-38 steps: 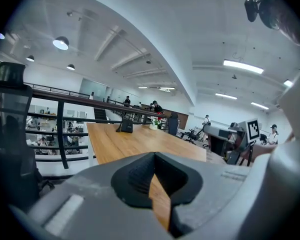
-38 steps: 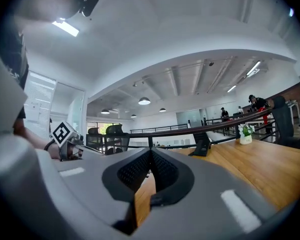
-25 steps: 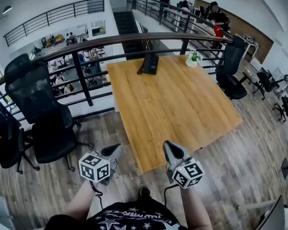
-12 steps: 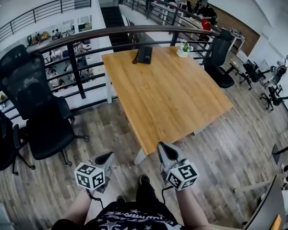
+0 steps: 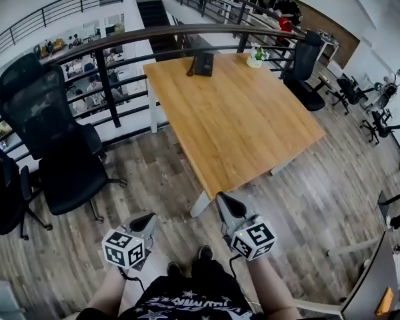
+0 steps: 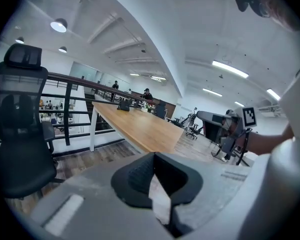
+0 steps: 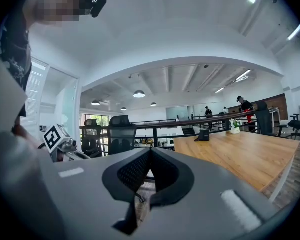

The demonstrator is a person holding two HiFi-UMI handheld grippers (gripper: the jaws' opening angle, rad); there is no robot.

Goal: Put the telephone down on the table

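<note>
The left gripper [image 6: 153, 155] has its jaws closed together. The dark pads meet at the tip and nothing sits between them. The right gripper [image 7: 150, 153] is closed in the same way and also carries nothing. Neither gripper touches any object. In the head view both are held low in front of the person, side by side and a little apart, over the wooden floor [image 5: 320, 212] just short of the near corner of the table [image 5: 253, 139]. That corner lies between them, at about 1 o'clock from the left gripper and 11 o'clock from the right one.

The telephone [image 5: 203, 64] is a dark desk set standing on the far end of the table, close to the edge that runs along the railing [image 5: 153, 37]. In the head view it lies at roughly 1 o'clock from the left gripper and 12 o'clock from the right gripper. It is well apart from both, with almost the whole table top between. Whether its handset is on or off the cradle cannot be made out.

A small potted plant [image 5: 256, 57] stands on the same far end, at 3 o'clock from the telephone. A black office chair [image 5: 53, 139] stands at about 10 o'clock from the left gripper.
</note>
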